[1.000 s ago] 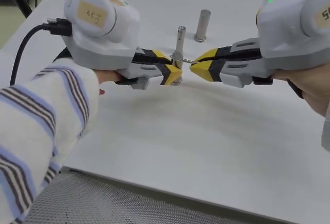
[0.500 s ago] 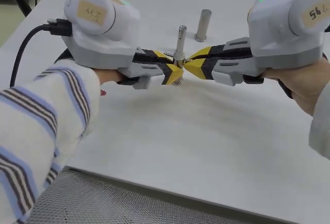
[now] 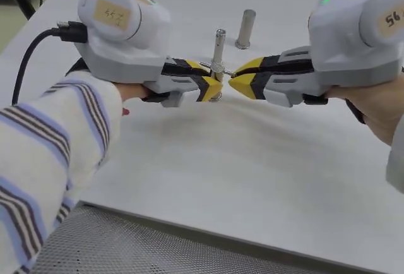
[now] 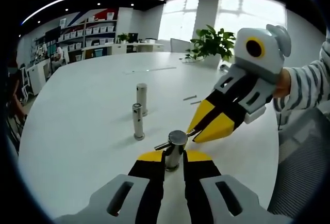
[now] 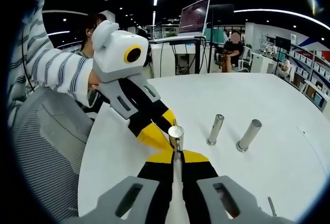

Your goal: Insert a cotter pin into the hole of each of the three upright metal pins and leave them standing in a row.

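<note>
While the metal pin (image 3: pixel 218 47) nearest the desk's (image 3: pixel 252 179) front edge is clamped by the level left gripper (image 3: pixel 216 88), the right gripper (image 3: pixel 232 79) is held opposite. Its jaws are pinched on the inserted cotter pin (image 4: pixel 161 145).

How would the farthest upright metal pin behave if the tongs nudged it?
The farthest pin looks tall on a narrow foot, so it would probably tip. Being round, it would likely roll across the smooth table. Solid-looking metal suggests stiff, fairly heavy.
</note>
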